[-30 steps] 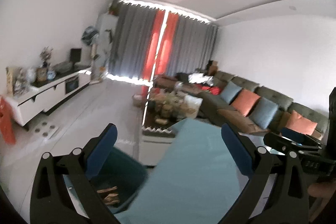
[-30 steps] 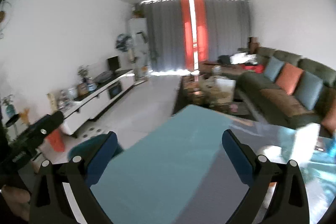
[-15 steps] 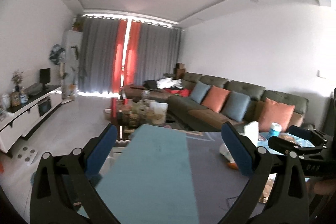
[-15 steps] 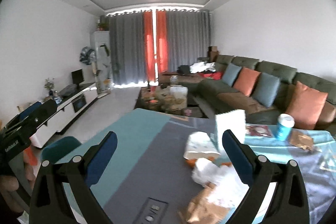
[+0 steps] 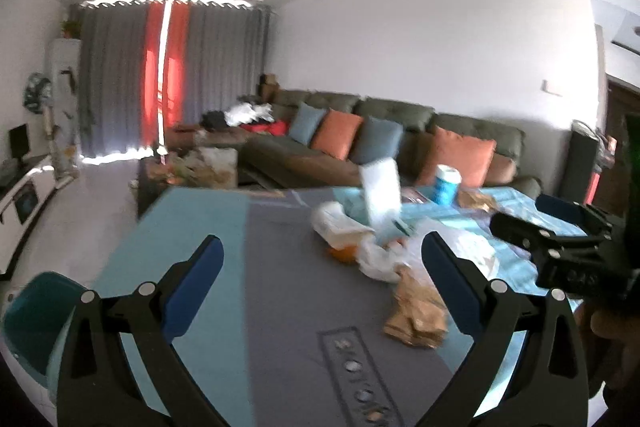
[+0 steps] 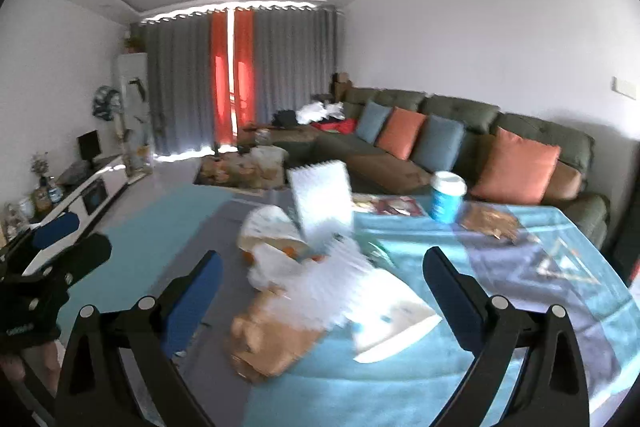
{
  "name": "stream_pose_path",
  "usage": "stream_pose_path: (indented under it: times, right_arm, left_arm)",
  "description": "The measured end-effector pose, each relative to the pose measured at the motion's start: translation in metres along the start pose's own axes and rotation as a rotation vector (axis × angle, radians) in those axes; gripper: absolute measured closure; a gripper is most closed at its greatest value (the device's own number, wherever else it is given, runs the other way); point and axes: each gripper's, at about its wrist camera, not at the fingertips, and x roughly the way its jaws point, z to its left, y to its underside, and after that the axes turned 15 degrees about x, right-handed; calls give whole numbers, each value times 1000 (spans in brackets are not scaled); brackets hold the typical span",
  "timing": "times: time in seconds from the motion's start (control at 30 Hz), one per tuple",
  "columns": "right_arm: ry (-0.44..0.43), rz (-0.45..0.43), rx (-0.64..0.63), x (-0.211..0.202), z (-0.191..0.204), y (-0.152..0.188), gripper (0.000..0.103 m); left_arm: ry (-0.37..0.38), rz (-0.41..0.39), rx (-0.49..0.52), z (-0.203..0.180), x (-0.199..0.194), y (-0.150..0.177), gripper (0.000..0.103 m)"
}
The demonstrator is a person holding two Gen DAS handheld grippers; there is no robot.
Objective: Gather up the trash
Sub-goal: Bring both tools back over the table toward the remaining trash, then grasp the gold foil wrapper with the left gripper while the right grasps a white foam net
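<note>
Trash first: with both the left gripper [image 5: 320,253] and right gripper [image 6: 322,267] wide apart and empty, go slowly to the crumpled brown paper bag [image 6: 266,337], pinch it firmly, then carry it to the teal plastic bin [image 5: 30,315].

I can read no text; pale marks on my right gripper [image 5: 576,277] may be digits, too blurred.

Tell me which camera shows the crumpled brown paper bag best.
The right wrist view: the brown paper bag lies large and close between the open right tool, though blurred. The left wrist view shows it smaller, off to the right, partly behind a finger of the left tool.
</note>
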Motion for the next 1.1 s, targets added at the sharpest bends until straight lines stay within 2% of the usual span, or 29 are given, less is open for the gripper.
stream_pose_path:
  times: [0.17, 0.43, 0.63, 0.7, 0.97, 1.07, 1.1]
  right_arm:
    - [62, 6, 37, -2, -26, 4, 7]
    - [62, 35, 49, 7, -33, 5, 7]
    - [59, 100, 74, 29, -39, 3, 7]
    - [50, 120, 77, 37, -40, 1, 7]
    - [21, 217, 60, 74, -34, -3, 17]
    - [11, 256, 44, 83, -32, -1, 27]
    - [6, 268, 45, 86, -32, -1, 30]
  left_arm:
    - [75, 23, 39, -28, 13, 11, 5]
    - [104, 61, 66, -35, 39, 17, 5]
    - [146, 183, 109, -47, 70, 32, 5]
    - [158, 200, 117, -51, 80, 36, 5]
    - [190, 293, 139, -68, 120, 44, 6]
    - [208, 302, 142, -74, 130, 44, 10]
    - [207, 306, 146, -76, 132, 44, 14]
